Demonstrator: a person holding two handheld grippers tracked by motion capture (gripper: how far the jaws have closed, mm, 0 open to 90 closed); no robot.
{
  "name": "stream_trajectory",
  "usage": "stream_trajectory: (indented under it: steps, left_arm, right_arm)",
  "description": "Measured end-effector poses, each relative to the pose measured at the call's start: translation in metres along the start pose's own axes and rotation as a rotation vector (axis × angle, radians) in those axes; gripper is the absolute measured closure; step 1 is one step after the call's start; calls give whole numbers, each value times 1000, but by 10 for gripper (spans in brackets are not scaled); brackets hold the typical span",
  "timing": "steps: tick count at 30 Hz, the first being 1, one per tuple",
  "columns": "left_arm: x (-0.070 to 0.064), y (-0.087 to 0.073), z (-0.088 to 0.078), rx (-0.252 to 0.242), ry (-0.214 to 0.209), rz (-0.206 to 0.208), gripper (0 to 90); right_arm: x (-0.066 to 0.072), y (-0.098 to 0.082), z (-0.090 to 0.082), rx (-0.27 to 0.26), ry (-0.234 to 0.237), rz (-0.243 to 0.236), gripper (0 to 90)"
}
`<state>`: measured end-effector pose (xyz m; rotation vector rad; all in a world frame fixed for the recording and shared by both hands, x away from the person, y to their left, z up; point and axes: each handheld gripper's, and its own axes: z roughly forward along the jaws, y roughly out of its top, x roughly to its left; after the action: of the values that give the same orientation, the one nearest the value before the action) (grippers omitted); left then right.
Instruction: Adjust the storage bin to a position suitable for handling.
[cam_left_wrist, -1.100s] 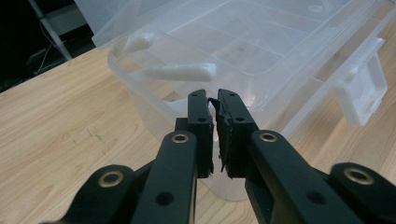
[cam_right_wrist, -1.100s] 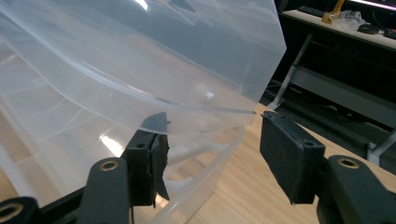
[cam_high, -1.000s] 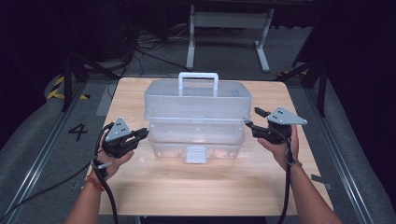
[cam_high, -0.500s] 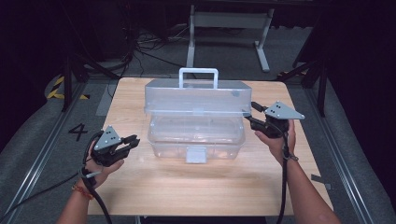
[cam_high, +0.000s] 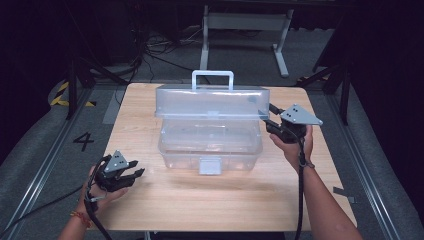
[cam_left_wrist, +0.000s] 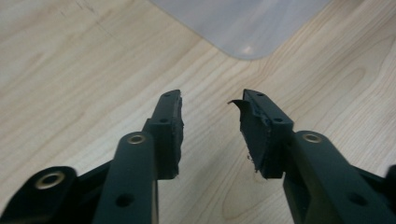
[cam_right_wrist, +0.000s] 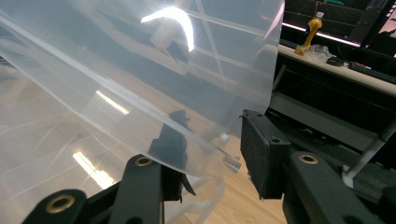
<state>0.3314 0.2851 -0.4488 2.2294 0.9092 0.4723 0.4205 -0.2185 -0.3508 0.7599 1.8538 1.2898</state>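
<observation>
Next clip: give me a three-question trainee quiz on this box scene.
1. True or false: the lid of the clear box is raised.
2. Which gripper has the lid's edge between its jaws: A left, B right?
3. What lies between the left gripper jaws?

Key: 1 true. 2 B, the right gripper at the lid's right end. 3 Nothing; they stand open over the bare table.
</observation>
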Motion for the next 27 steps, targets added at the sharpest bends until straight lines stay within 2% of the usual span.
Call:
stream_trajectory:
  steps: [3, 6, 10, 11, 13, 14, 18, 21, 24, 25, 27]
  left_arm:
    - [0, -4, 6, 4, -21, -12, 542]
    - [0, -6, 11, 14, -25, -27, 518]
    - [1, -11, 15, 17, -59, -50, 483]
    - [2, -11, 16, 14, -56, -42, 477]
    - [3, -12, 17, 21, -61, -49, 462]
    - [3, -13, 18, 17, -66, -65, 456]
    - [3, -15, 21, 28, -81, -73, 436]
    - [3, -16, 23, 24, -79, -88, 386]
    - [4, -15, 26, 38, -49, -99, 313]
    - [4, -15, 27, 28, -36, -103, 277]
    - [4, -16, 28, 22, -38, -108, 242]
  right_arm:
    - [-2, 2, 2, -4, -6, 6, 633]
    - [-4, 4, 4, -5, -12, 10, 644]
    - [-7, 9, 9, -15, -24, 20, 658]
    - [-8, 10, 10, -15, -28, 17, 669]
    - [-10, 10, 12, -16, -33, 25, 688]
    - [-11, 10, 13, -17, -32, 32, 691]
    - [-13, 11, 15, -19, -35, 37, 699]
    - [-14, 12, 18, -20, -44, 46, 704]
    - [-15, 14, 20, -15, -46, 51, 708]
    - [-15, 14, 21, -13, -47, 56, 709]
    - [-16, 15, 21, -12, -47, 59, 710]
